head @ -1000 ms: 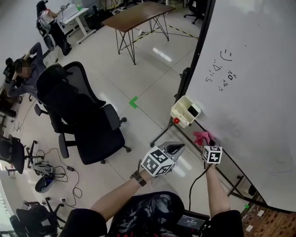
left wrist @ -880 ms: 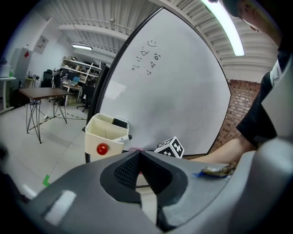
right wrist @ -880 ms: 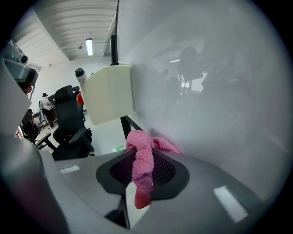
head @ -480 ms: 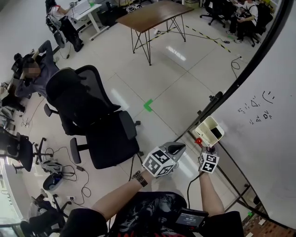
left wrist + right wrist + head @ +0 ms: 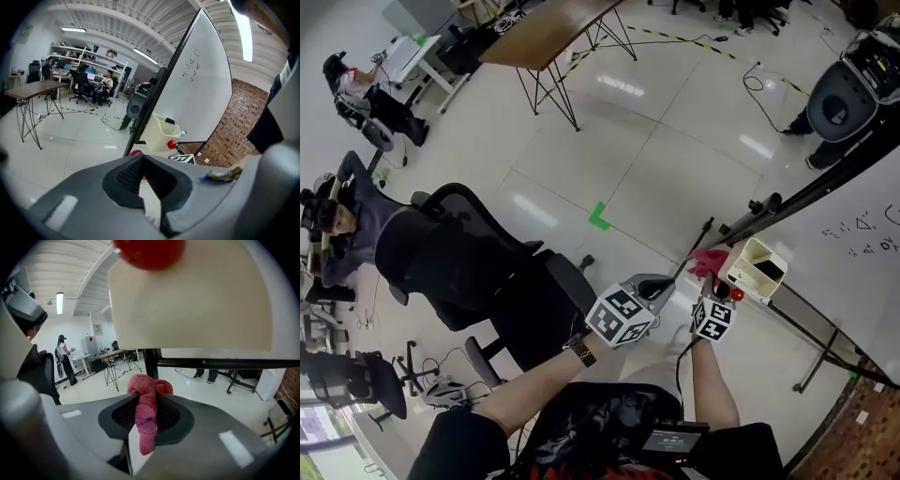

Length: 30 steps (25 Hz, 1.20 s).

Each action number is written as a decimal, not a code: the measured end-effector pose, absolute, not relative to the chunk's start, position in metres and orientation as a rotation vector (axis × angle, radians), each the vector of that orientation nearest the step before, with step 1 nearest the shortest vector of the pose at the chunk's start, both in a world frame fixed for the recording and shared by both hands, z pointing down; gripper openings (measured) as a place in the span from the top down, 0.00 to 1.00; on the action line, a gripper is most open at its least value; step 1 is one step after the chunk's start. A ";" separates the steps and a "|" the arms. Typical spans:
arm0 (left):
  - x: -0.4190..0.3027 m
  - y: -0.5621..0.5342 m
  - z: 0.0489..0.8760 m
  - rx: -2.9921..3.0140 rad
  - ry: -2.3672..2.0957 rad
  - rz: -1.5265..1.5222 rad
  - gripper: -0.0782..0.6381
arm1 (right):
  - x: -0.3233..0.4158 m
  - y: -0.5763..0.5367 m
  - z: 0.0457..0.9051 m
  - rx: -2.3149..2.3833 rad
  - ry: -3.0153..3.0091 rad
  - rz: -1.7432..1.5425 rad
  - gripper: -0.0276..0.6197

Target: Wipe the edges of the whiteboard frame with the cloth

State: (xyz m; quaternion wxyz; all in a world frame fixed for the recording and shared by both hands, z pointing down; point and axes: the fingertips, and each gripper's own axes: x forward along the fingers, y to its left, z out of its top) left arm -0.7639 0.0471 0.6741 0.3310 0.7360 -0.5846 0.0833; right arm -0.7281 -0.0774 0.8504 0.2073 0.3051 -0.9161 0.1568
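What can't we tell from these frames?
Head view: whiteboard mostly cut off by the right edge.
Head view: board writing too small to read.
Right gripper view: cream box covers most of the board; whether the cloth touches the frame is unclear.

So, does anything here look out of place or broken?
Nothing stands out. The pink cloth is bunched in the right tongs, the cream tray sits upright on the whiteboard, and nothing looks spilled or damaged.
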 end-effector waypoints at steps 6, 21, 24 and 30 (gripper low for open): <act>-0.792 0.045 0.669 1.972 -1.491 0.208 0.89 | -0.765 -0.079 0.834 0.992 -2.554 0.505 0.84; -0.799 0.047 0.620 2.077 -1.498 0.164 0.89 | -0.748 -0.025 0.733 1.083 -2.580 0.375 0.84; -0.787 0.051 0.620 2.115 -1.477 0.154 0.89 | -0.742 -0.024 0.713 1.102 -2.589 0.287 0.84; -0.770 0.064 0.586 2.337 -1.398 0.007 0.89 | -0.736 -0.018 0.670 1.103 -2.562 0.177 0.84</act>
